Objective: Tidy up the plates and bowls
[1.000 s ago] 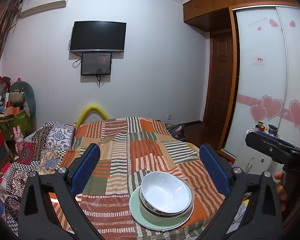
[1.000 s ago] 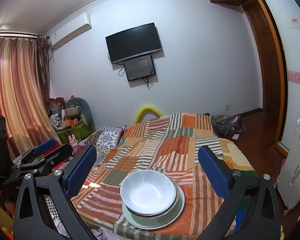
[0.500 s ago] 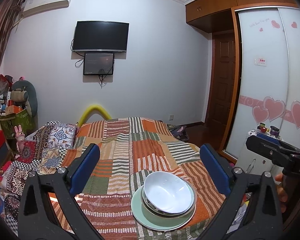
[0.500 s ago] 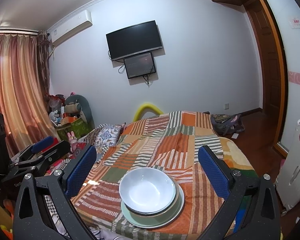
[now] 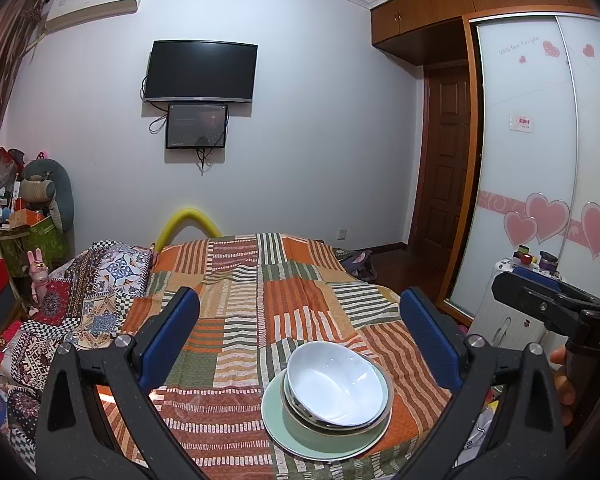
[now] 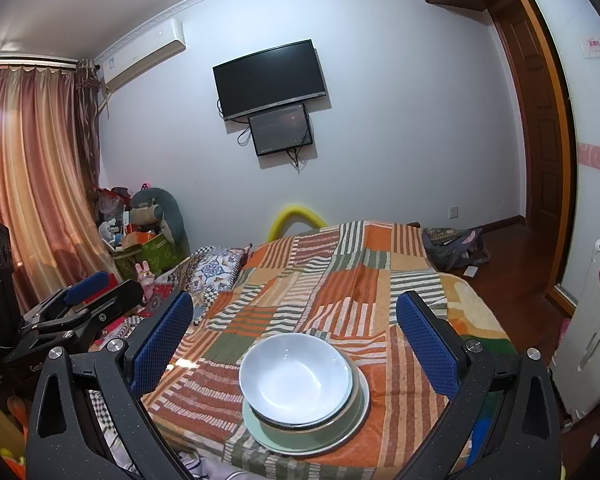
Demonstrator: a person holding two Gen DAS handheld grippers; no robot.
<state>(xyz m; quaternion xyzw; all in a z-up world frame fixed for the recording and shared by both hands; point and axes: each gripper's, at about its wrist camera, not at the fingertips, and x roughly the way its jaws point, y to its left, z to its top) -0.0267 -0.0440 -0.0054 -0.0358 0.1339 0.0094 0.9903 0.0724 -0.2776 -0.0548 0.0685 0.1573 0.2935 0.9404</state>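
Bowls and plates sit stacked at the near edge of the bed: a white bowl (image 5: 336,384) rests in a green-rimmed bowl (image 6: 354,394) on a pale green plate (image 5: 288,436). The left gripper (image 5: 300,344) and right gripper (image 6: 294,342) hover above the stack, jaws spread wide, holding nothing. Beyond lies the striped patchwork bedspread (image 5: 260,280), then a yellow foam tube (image 5: 188,222), and a television (image 6: 270,76) on the far wall.
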